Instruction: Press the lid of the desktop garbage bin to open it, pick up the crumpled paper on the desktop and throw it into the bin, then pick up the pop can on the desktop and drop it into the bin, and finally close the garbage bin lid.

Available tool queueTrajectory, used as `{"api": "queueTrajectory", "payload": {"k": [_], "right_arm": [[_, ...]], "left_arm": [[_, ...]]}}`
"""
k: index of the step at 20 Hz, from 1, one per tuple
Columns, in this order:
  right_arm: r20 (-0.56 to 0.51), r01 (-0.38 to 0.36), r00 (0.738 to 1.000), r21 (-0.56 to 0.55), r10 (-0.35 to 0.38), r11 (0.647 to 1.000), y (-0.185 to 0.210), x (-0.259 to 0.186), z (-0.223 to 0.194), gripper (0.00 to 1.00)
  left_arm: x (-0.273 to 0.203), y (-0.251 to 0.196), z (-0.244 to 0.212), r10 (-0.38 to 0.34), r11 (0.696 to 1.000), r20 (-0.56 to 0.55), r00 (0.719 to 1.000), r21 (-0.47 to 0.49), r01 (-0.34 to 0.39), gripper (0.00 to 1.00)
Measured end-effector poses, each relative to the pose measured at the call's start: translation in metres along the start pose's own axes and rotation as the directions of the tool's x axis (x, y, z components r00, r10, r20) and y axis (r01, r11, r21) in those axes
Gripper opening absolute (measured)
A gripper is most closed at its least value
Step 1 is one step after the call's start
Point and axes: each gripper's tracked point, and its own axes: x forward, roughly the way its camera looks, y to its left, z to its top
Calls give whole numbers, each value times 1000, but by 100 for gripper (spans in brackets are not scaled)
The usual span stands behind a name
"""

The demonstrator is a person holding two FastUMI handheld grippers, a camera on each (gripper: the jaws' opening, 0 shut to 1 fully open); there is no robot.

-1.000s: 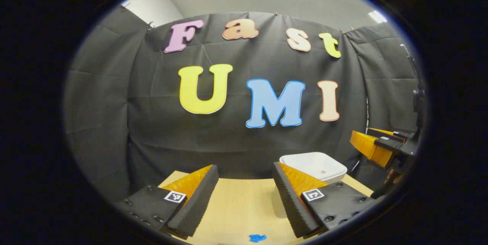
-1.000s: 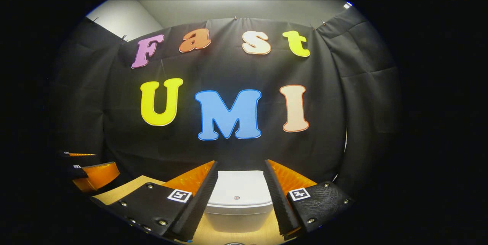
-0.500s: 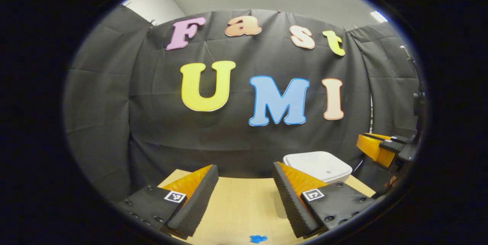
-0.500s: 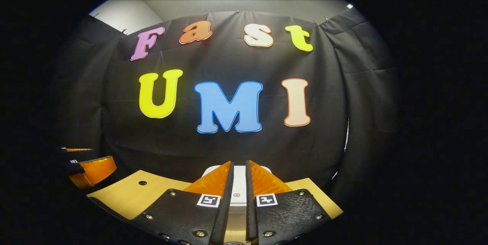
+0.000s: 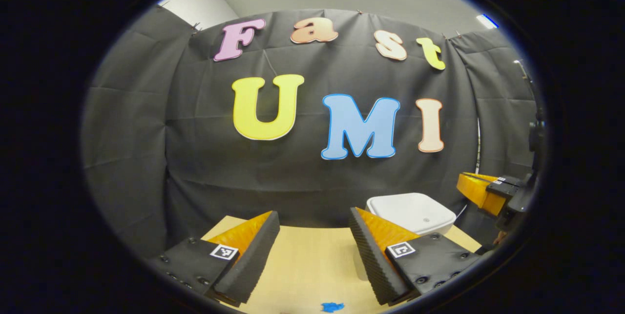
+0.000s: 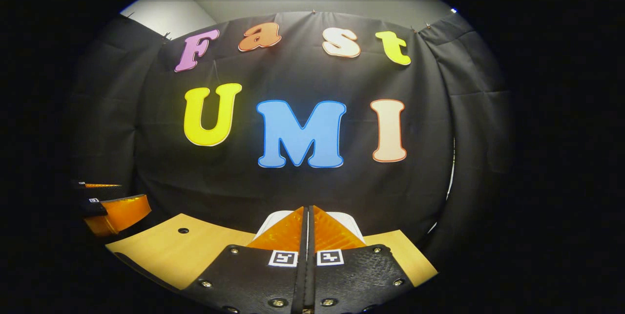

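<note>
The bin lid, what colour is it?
White. The bin lid shows best in the left gripper view, closed and plain with a small dot near its middle.

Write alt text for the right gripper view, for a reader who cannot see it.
The right gripper has its two fingers pressed together with nothing between them, pointing at a white garbage bin whose lid is down, on a light wooden table. The left gripper shows at the left edge above the table, and black cloth hangs behind.
</note>
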Motion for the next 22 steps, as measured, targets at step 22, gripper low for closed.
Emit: {"api": "queueTrajectory", "payload": {"k": [22], "right_arm": [[-294, -136, 941, 122, 167, 983, 35, 95, -101, 0]], "left_arm": [[25, 21, -11, 59, 998, -26, 998, 15, -58, 95]]}}
